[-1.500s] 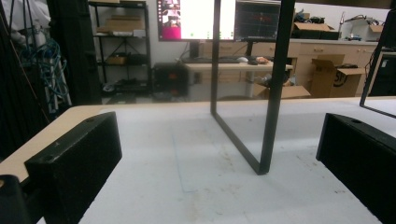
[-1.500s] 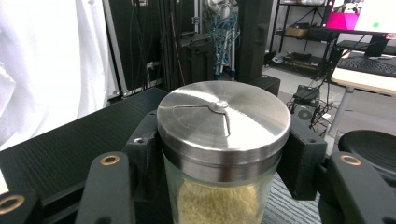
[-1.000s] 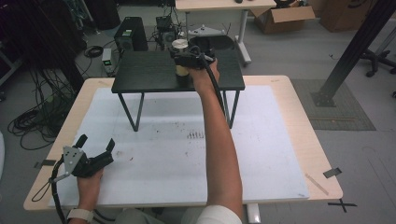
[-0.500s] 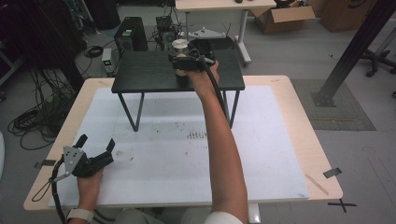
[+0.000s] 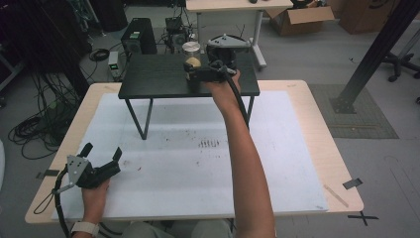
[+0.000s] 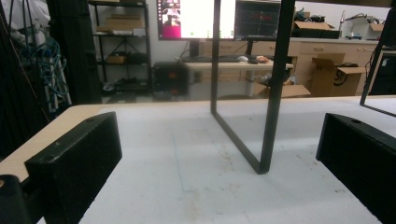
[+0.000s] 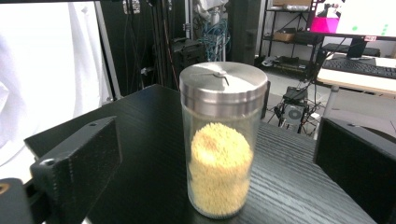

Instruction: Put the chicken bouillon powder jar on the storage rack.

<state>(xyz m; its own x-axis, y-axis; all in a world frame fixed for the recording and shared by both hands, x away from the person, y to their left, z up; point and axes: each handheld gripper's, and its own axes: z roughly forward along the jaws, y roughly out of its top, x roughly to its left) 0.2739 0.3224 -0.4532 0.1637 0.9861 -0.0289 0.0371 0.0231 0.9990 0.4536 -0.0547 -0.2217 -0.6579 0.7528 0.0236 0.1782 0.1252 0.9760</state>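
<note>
Right gripper (image 5: 190, 73), jaws just spread wide and clear of the glass jar (image 7: 221, 140), which stands upright between and slightly ahead of them, touching neither, on the black raised shelf (image 5: 153, 79). Probably rigid, smooth and slippery, breakable, fairly light at half full of yellow grains; best pinched across the glass wall below the steel lid (image 7: 223, 86).

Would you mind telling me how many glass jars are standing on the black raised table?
1. A glass jar with a metal lid, holding yellow grains, stands upright near the far edge of the black raised table, apart from the right gripper's open jaws.
</note>
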